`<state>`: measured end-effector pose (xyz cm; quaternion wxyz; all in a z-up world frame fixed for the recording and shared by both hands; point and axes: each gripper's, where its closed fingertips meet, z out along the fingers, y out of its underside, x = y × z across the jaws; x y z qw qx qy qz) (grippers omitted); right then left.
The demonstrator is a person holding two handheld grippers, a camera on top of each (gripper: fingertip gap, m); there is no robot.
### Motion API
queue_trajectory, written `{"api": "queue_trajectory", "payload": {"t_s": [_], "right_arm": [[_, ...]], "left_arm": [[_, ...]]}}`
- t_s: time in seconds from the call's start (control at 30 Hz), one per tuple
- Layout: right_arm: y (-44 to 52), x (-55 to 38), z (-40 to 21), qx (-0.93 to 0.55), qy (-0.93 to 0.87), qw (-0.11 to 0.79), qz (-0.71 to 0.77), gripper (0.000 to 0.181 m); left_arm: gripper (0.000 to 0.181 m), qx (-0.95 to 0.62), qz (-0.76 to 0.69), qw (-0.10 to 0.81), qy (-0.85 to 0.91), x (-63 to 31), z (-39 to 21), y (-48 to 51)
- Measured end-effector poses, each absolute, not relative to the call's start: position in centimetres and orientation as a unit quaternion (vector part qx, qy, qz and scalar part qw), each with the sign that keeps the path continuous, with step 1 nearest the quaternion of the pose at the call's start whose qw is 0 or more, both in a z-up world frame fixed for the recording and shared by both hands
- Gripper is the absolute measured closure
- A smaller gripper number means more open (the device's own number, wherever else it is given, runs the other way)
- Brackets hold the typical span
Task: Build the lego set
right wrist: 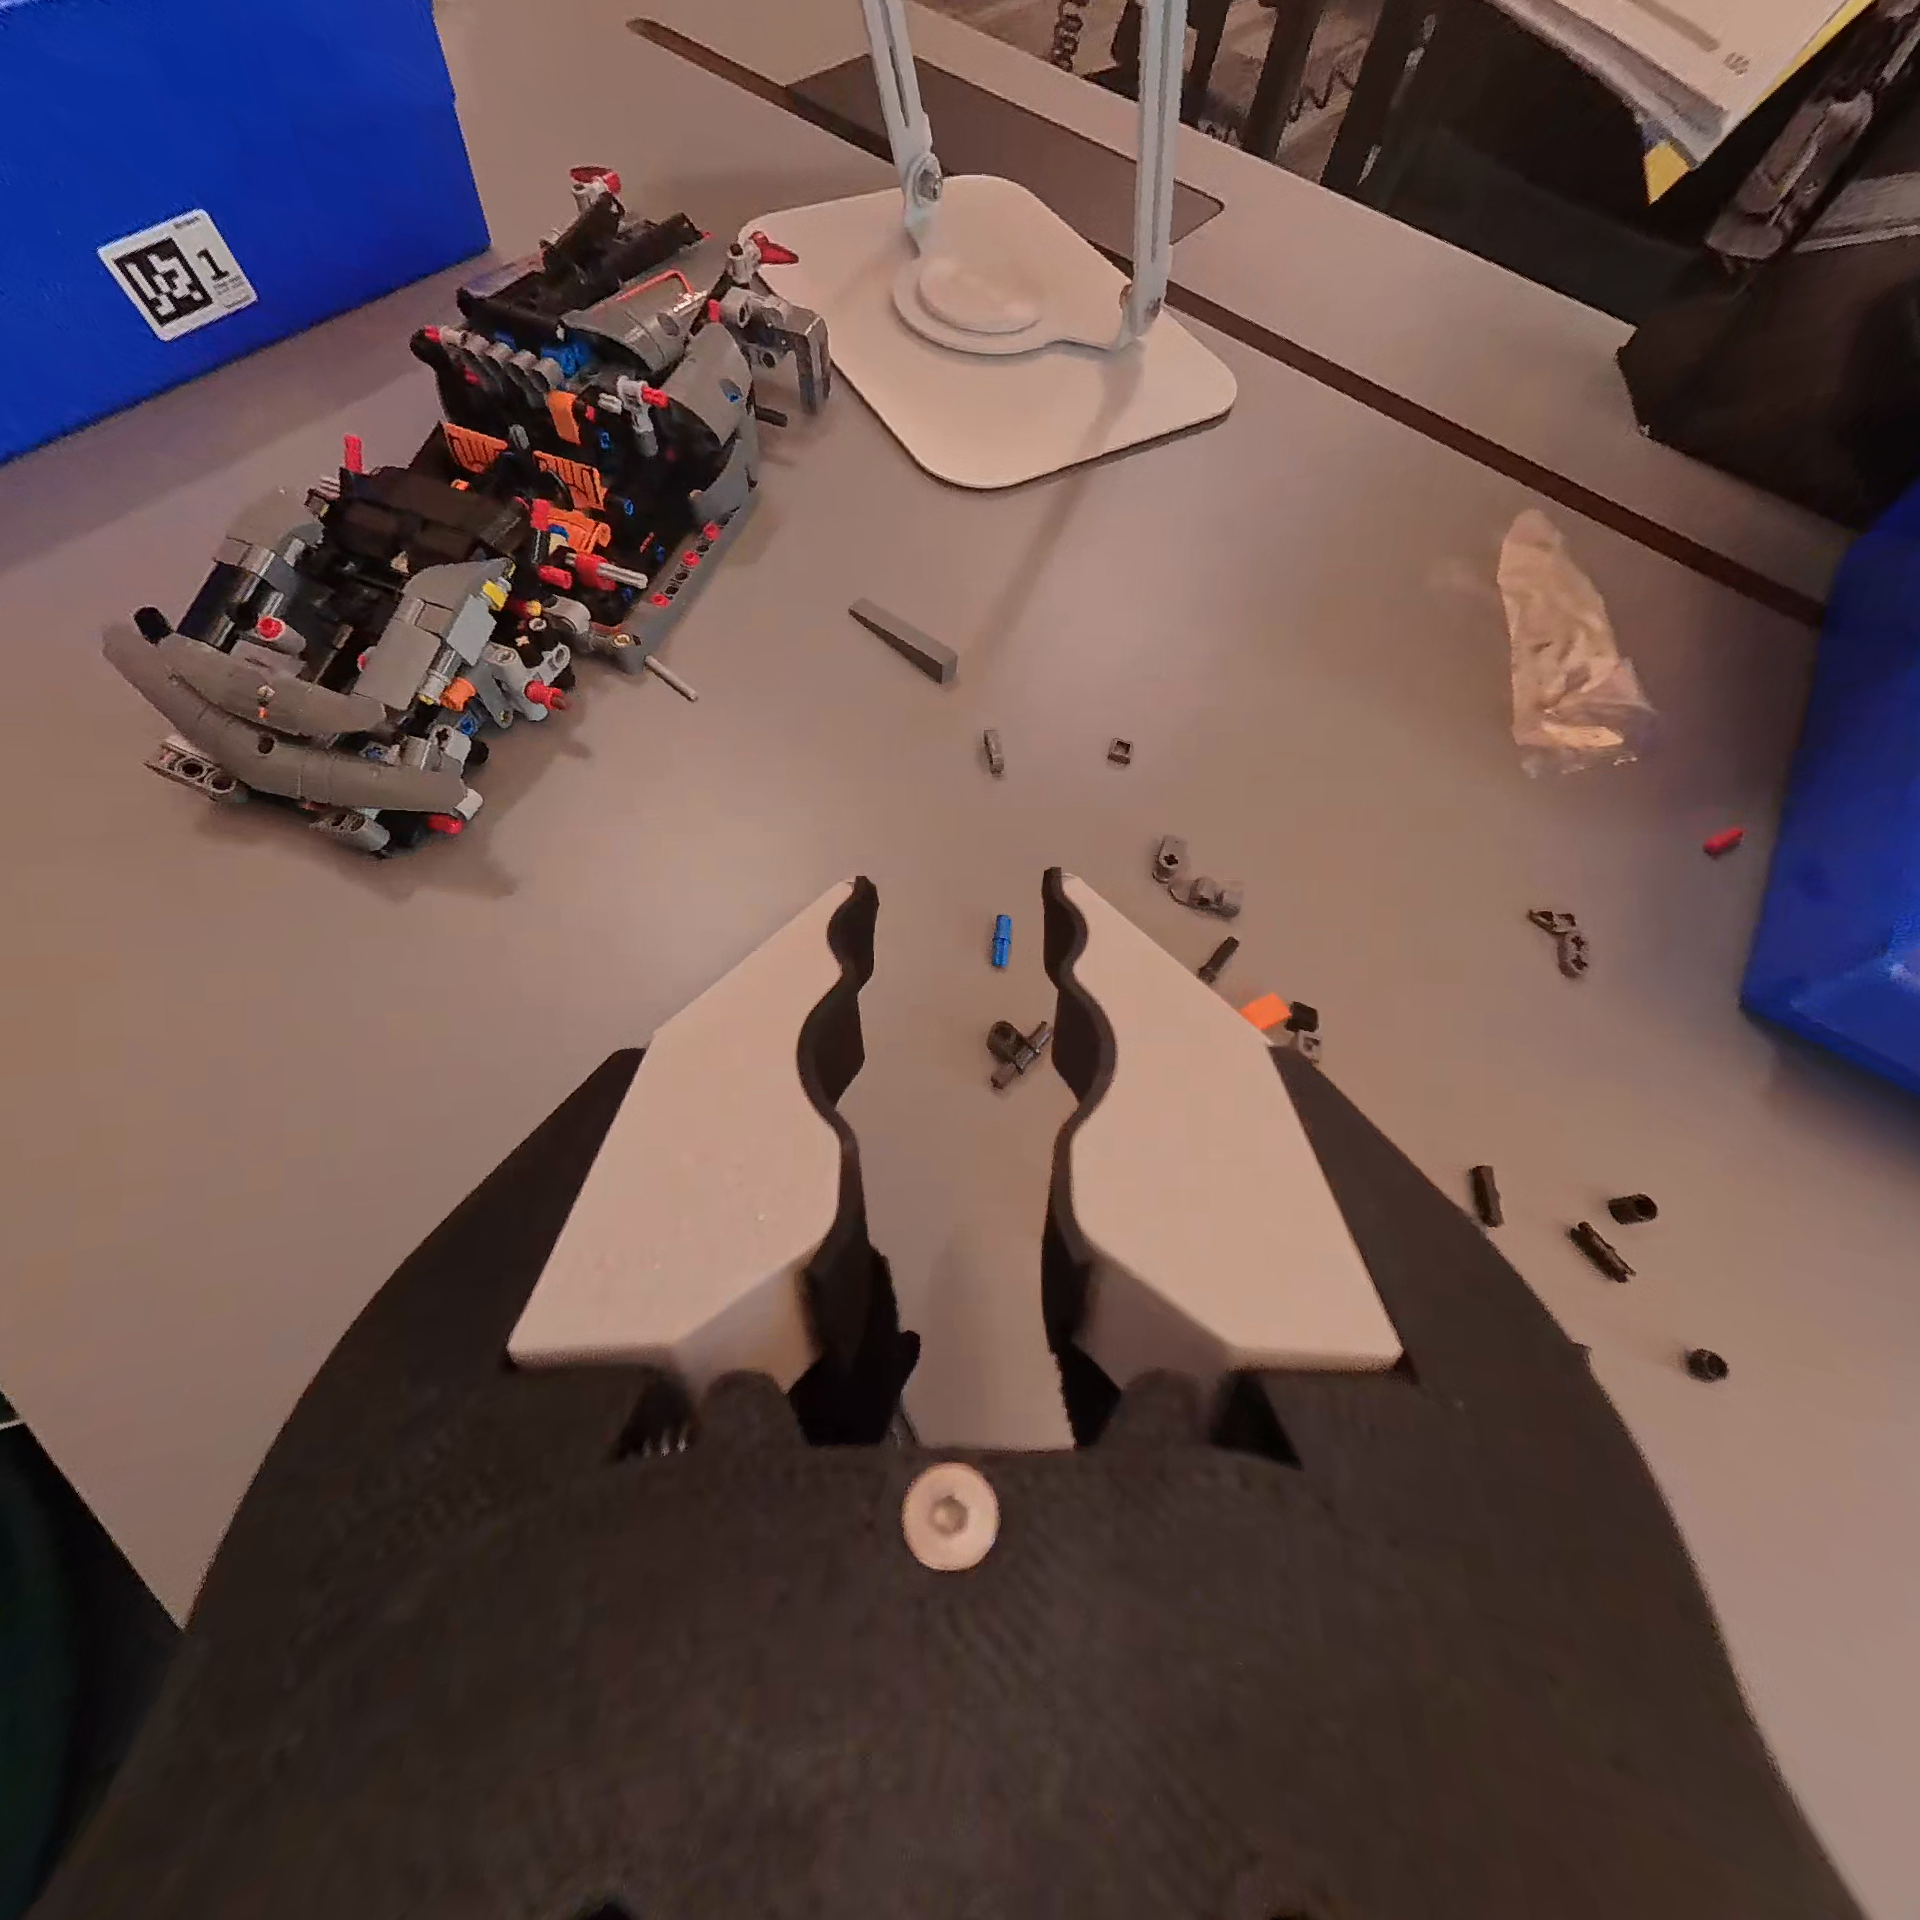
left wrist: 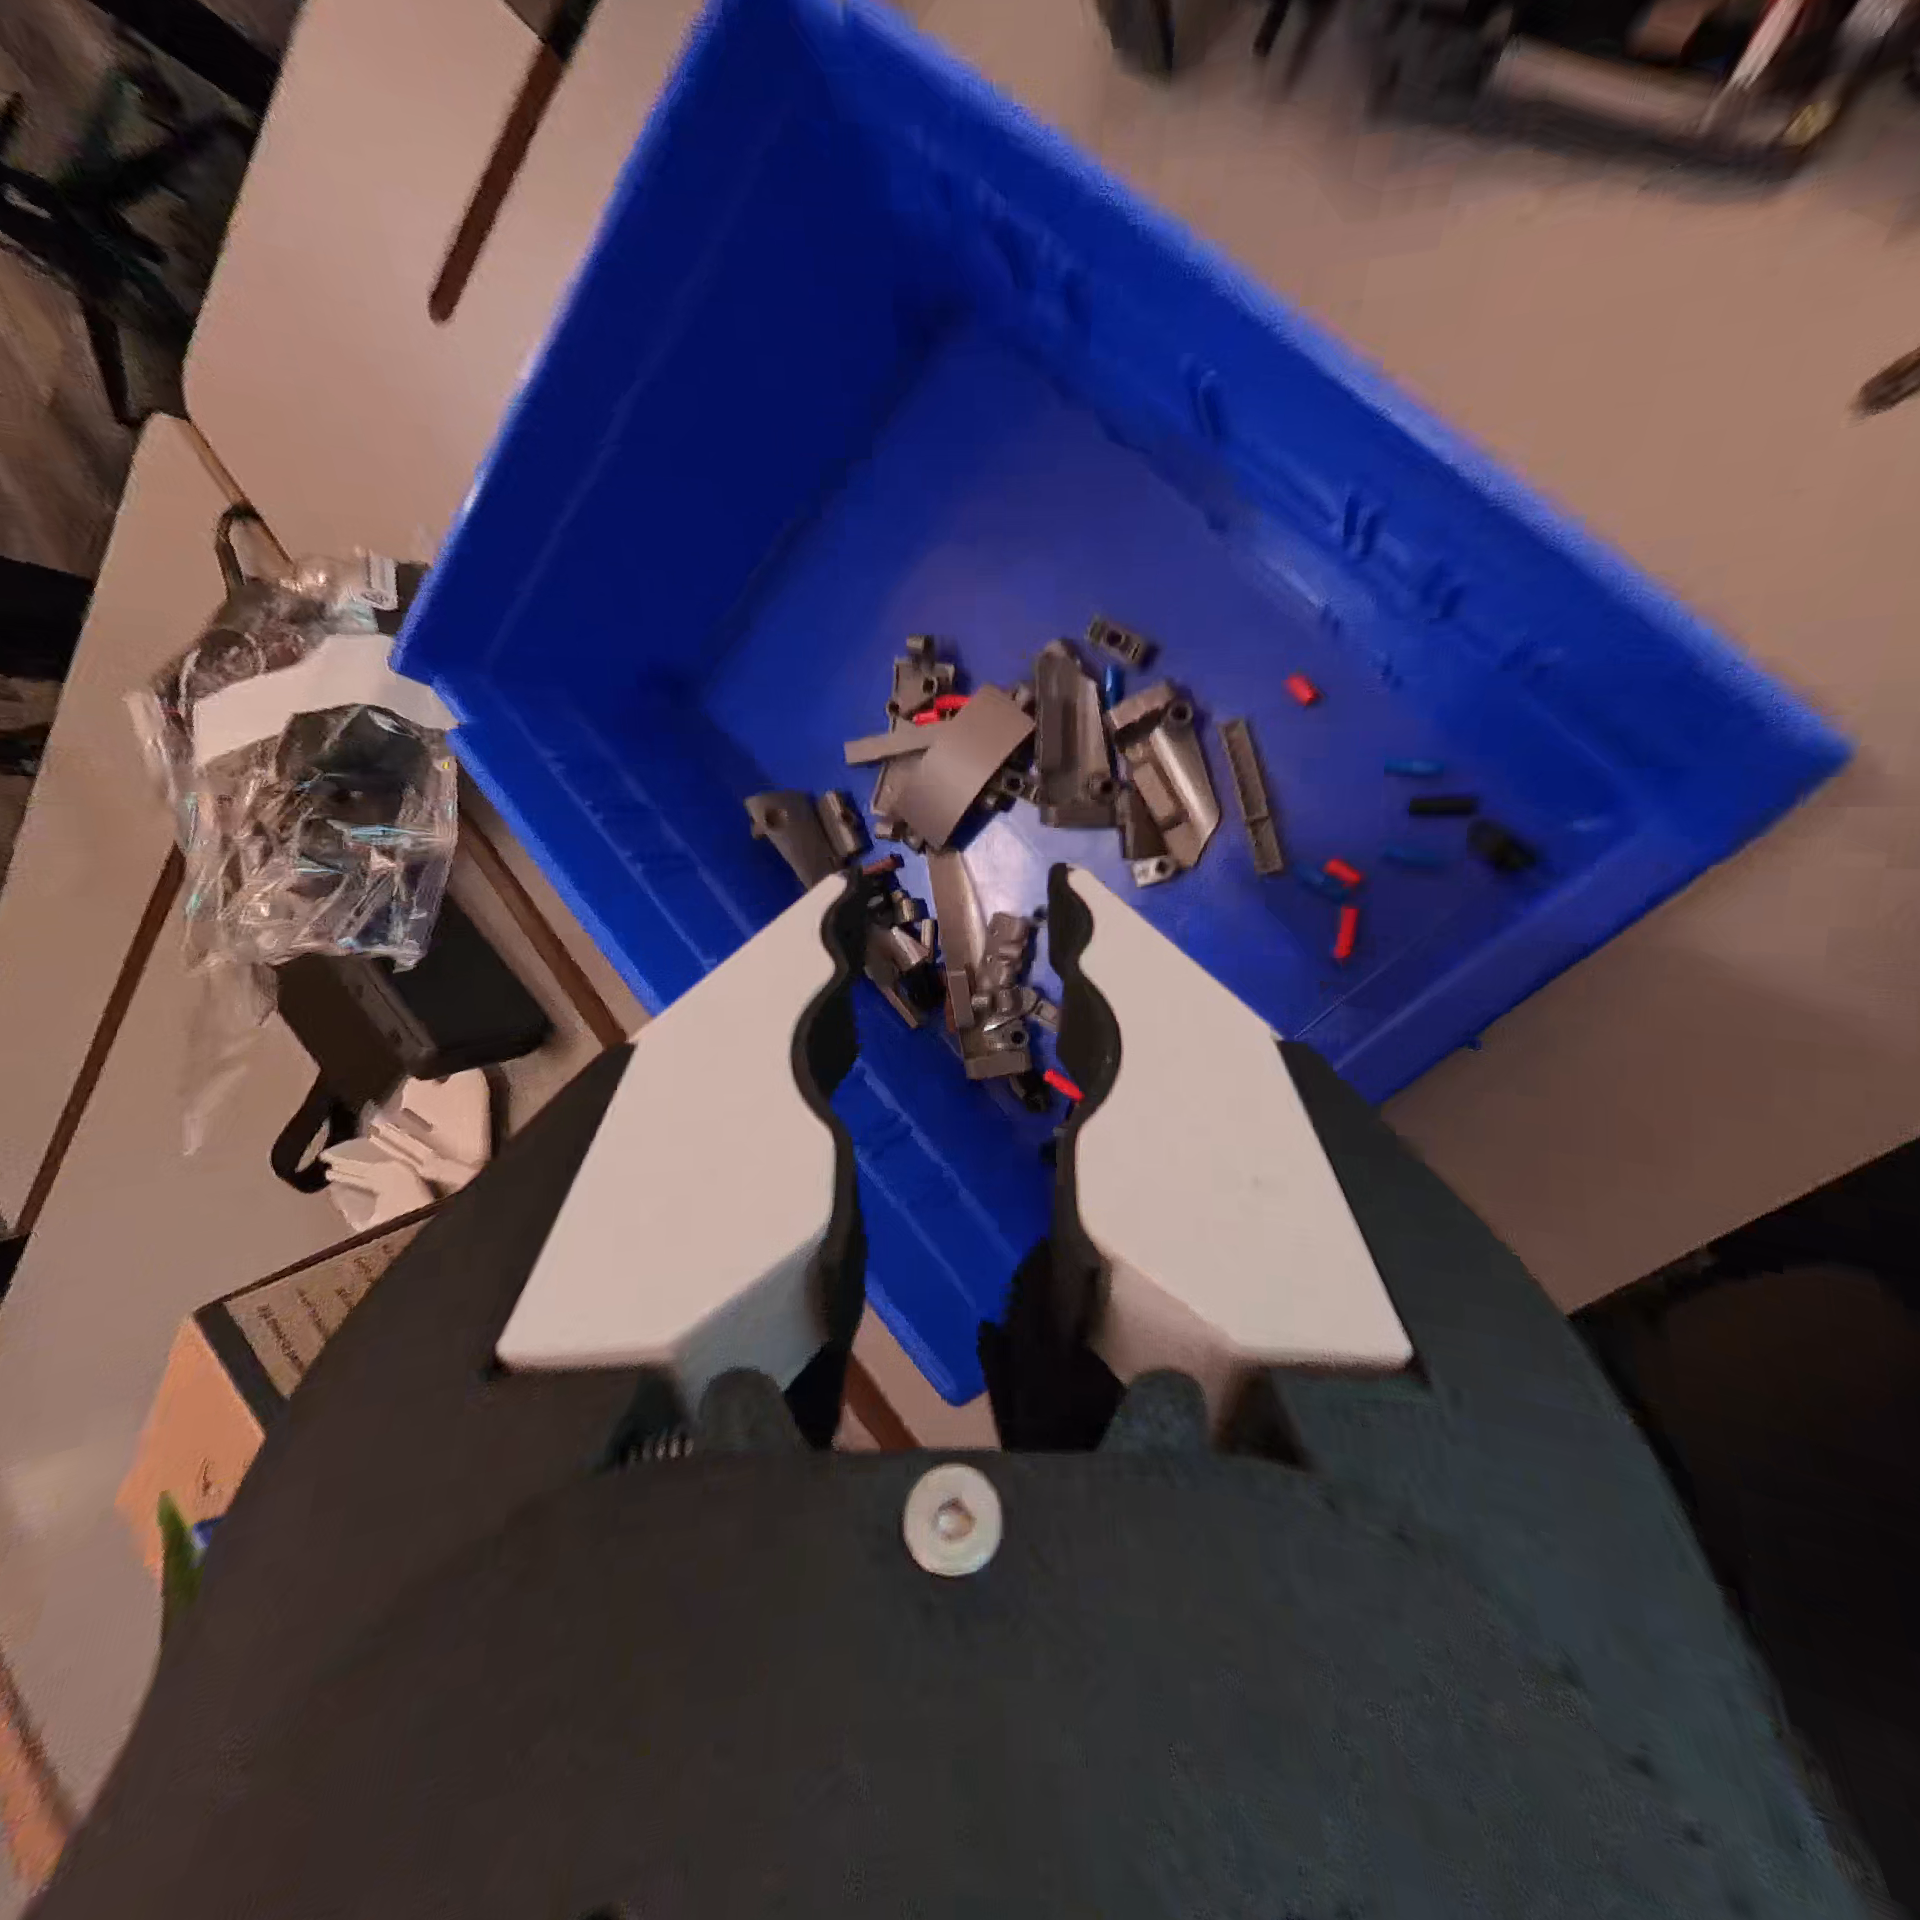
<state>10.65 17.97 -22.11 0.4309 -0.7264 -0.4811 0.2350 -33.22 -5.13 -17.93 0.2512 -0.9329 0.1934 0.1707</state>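
Note:
In the left wrist view my left gripper (left wrist: pixel 951 883) is open and empty, hovering above a blue bin (left wrist: pixel 727 436). On the bin's floor lies a heap of grey lego pieces (left wrist: pixel 1049 758) with small red, blue and black pins around it. In the right wrist view my right gripper (right wrist: pixel 954 883) is open and empty above the grey table. A small blue pin (right wrist: pixel 1001 940) and a black connector (right wrist: pixel 1016 1049) lie on the table between its fingers. The part-built grey, black and orange lego car (right wrist: pixel 457 551) stands at the left.
A grey wedge piece (right wrist: pixel 904 641), several small loose pieces and a clear bag (right wrist: pixel 1564 655) lie on the table. A white stand base (right wrist: pixel 1023 353) is at the back, blue bins at both sides (right wrist: pixel 1849 852). A crumpled plastic bag (left wrist: pixel 312 769) lies left of the bin. Tip to tip, the grippers are about 50 cm apart. Measured from the fingertips, the white stand base (right wrist: pixel 1023 353) is 35 cm or so from the right gripper and 45 cm from the left.

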Motion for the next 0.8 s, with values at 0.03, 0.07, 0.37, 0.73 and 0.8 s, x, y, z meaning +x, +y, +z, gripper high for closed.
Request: {"api": "queue_trajectory", "payload": {"t_s": [0.03, 0.07, 0.37, 0.73, 0.8], "right_arm": [[17.8, 10.5, -22.3, -0.726, -0.485, 0.427, 0.236, 0.150], [17.6, 10.4, -22.5, -0.725, -0.490, 0.424, 0.235, 0.150], [16.7, 10.3, -22.6, -0.715, -0.508, 0.420, 0.234, 0.150], [17.1, 11.1, -23.6, -0.722, -0.493, 0.416, 0.249, 0.151], [17.2, 11.1, -23.7, -0.721, -0.492, 0.417, 0.254, 0.151]], "left_arm": [[0.150, -0.934, 0.183, 0.233, 0.200, -34.0, -18.7, -5.0], [0.151, -0.936, 0.180, 0.222, 0.206, -34.4, -19.6, -4.6], [0.139, -0.933, 0.223, 0.083, 0.269, -40.2, -25.5, 0.3], [0.114, -0.894, 0.163, -0.151, 0.390, -43.8, -29.9, -1.8], [0.116, -0.885, 0.168, -0.187, 0.391, -44.1, -30.2, -2.4]]}}
